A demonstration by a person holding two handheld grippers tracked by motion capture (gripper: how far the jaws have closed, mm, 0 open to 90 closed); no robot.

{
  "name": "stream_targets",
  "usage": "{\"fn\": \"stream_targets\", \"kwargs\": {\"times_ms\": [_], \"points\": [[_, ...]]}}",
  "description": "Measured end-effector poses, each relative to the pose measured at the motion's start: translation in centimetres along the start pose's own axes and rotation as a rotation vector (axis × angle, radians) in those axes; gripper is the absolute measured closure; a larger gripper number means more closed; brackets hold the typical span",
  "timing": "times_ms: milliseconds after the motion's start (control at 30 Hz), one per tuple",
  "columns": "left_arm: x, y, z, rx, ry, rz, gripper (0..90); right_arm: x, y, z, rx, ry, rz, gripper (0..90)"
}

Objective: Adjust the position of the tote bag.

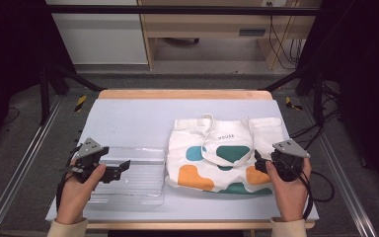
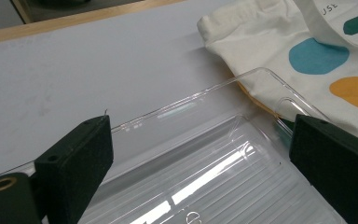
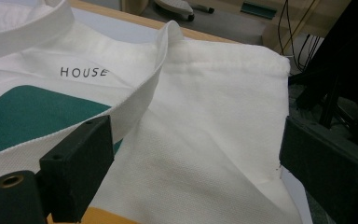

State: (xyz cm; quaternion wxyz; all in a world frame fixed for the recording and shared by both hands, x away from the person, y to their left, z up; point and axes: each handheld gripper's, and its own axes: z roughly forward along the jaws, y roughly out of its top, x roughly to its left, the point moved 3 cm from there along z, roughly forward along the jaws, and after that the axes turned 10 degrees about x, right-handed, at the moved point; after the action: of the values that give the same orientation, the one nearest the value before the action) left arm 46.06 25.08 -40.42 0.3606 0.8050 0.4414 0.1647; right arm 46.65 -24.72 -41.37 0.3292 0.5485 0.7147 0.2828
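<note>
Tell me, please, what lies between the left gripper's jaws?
In the left gripper view, the clear plastic tray lies between the open jaws of the left gripper, untouched.

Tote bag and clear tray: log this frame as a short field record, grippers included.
surface: grey table mat
tote bag: lies flat, cream with teal and orange blotches, printed HOUSE
clear tray: left of the bag, its corner touching the bag's edge
left gripper: open, over the tray
right gripper: open, at the bag's right side
</note>
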Motion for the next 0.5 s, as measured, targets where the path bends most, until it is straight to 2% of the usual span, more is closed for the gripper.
{"fn": "stream_targets", "kwargs": {"times_ms": [300,500], "points": [[0.1,0.0,0.0,0.006,0.003,0.000,6.1,-0.3,0.0,-0.2,0.012,-0.008,-0.005,10.0],[0.1,0.0,-0.1,0.006,0.003,0.000,6.1,-1.0,0.0,-0.3,0.018,-0.026,-0.003,11.5]]}}
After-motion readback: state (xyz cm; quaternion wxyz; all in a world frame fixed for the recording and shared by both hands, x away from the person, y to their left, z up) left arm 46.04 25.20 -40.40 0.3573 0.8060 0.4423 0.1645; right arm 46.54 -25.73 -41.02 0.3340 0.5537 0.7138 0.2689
